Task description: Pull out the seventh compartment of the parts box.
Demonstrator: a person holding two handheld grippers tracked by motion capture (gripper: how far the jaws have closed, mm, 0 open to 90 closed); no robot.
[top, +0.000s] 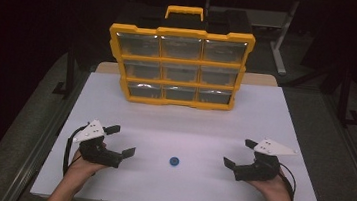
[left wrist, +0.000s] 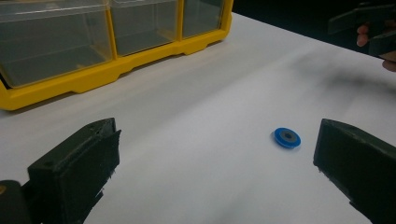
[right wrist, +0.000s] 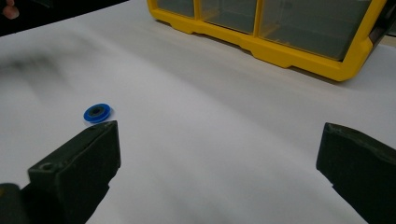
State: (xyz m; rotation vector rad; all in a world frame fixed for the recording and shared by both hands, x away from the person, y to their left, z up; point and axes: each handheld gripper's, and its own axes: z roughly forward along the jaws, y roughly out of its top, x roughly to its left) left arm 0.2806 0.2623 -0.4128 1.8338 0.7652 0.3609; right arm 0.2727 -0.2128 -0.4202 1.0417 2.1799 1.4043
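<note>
A small blue disc (top: 174,161) with a dark centre lies flat on the white table (top: 174,125), near the front and midway between the hands. My left gripper (top: 121,140) rests to its left, jaws wide apart with nothing between them; in the left gripper view the blue disc (left wrist: 286,137) sits ahead toward the right jaw. My right gripper (top: 239,153) rests to the disc's right, also open and holding nothing; in the right gripper view the blue disc (right wrist: 97,112) lies just beyond the left jaw. A yellow organizer (top: 179,65) with clear drawers stands upright at the back.
The yellow organizer (left wrist: 107,70) with its clear drawers, a carry handle (top: 185,11) on top, takes up the table's far middle; the same organizer (right wrist: 280,44) crosses the top of the right gripper view. Dark floor and table legs surround the table.
</note>
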